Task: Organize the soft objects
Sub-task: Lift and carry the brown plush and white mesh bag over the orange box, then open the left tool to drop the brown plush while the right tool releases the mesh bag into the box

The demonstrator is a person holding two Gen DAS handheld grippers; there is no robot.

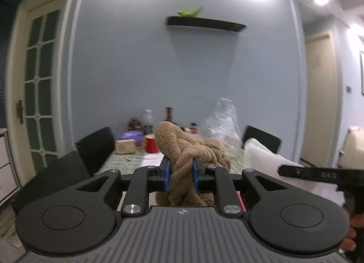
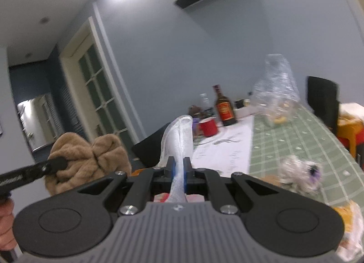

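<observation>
My left gripper (image 1: 181,173) is shut on a fluffy brown plush fabric (image 1: 182,146), bunched and knotted between its blue pads and held in the air above the table. In the right wrist view the same brown plush (image 2: 88,158) hangs at the left. My right gripper (image 2: 178,170) is shut on a thin white cloth (image 2: 179,135) that stands up from its pads. That white cloth (image 1: 261,158) also shows at the right of the left wrist view. A small grey-white plush toy (image 2: 300,172) lies on the green checked tablecloth (image 2: 295,133).
On the table stand a red mug (image 2: 208,127), a brown sauce bottle (image 2: 224,109), a clear plastic bag (image 2: 276,90), a purple item (image 1: 130,136) and white paper (image 2: 227,151). Black chairs (image 1: 95,146) flank the table. A glass-paned door (image 1: 38,85) is at the left.
</observation>
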